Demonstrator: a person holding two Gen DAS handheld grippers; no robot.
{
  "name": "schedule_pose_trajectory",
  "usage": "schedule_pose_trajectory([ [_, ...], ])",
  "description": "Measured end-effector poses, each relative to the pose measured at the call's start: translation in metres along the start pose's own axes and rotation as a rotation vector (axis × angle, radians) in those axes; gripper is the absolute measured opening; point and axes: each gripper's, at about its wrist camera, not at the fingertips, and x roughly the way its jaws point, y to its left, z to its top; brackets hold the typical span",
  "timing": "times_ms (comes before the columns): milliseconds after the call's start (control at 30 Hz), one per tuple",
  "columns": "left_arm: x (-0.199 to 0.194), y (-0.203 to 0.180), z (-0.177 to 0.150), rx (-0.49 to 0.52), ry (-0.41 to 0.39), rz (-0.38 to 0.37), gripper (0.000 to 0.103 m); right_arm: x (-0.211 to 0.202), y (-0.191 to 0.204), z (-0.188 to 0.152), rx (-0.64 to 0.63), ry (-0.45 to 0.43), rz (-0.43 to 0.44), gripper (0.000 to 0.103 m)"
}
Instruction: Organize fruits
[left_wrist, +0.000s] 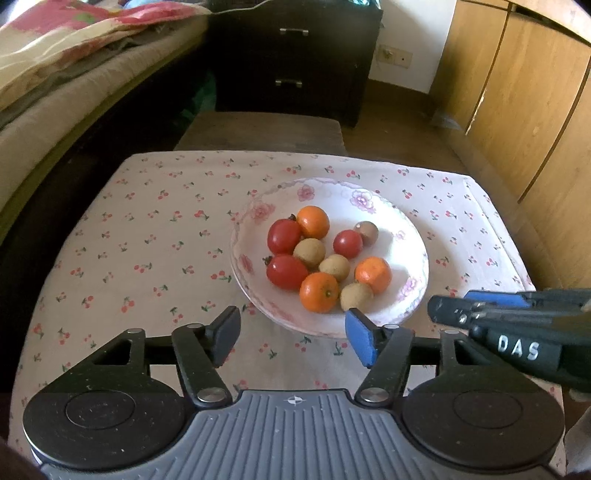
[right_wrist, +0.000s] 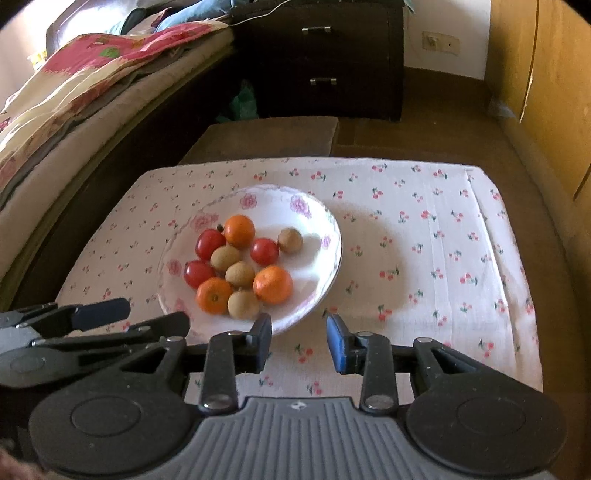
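A white flowered plate (left_wrist: 402, 236) (right_wrist: 317, 221) sits on the table's cherry-print cloth (left_wrist: 147, 236) (right_wrist: 424, 240). It holds three red tomatoes (left_wrist: 283, 235) (right_wrist: 209, 243), three oranges (left_wrist: 318, 292) (right_wrist: 272, 284) and several brown longans (left_wrist: 334, 267) (right_wrist: 240, 274). My left gripper (left_wrist: 293, 338) is open and empty, just in front of the plate's near rim. My right gripper (right_wrist: 299, 341) is open and empty, at the plate's near right edge. Each gripper shows in the other's view, the right one in the left wrist view (left_wrist: 480, 306) and the left one in the right wrist view (right_wrist: 129, 317).
A bed with a flowered blanket (left_wrist: 55, 48) (right_wrist: 74, 81) runs along the left. A dark drawer chest (left_wrist: 295, 55) (right_wrist: 321, 55) stands beyond the table. Wooden cupboards (left_wrist: 524, 92) line the right. A low brown bench (left_wrist: 258, 131) (right_wrist: 266, 136) abuts the table's far edge.
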Motion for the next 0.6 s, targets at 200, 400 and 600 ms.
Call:
schedule_pose_trajectory([
  [200, -0.008, -0.005, -0.008, 0.022, -0.019, 0.037, 0.078, -0.005, 0.0, -0.01, 0.015, 0.005, 0.0, 0.036],
  [400, -0.014, -0.005, -0.015, 0.012, -0.023, 0.058, 0.084, -0.014, 0.001, -0.016, 0.024, 0.001, 0.001, 0.036],
  [600, -0.022, -0.009, -0.026, 0.034, -0.038, 0.079, 0.087, -0.023, 0.001, -0.027, 0.025, 0.002, -0.001, 0.036],
])
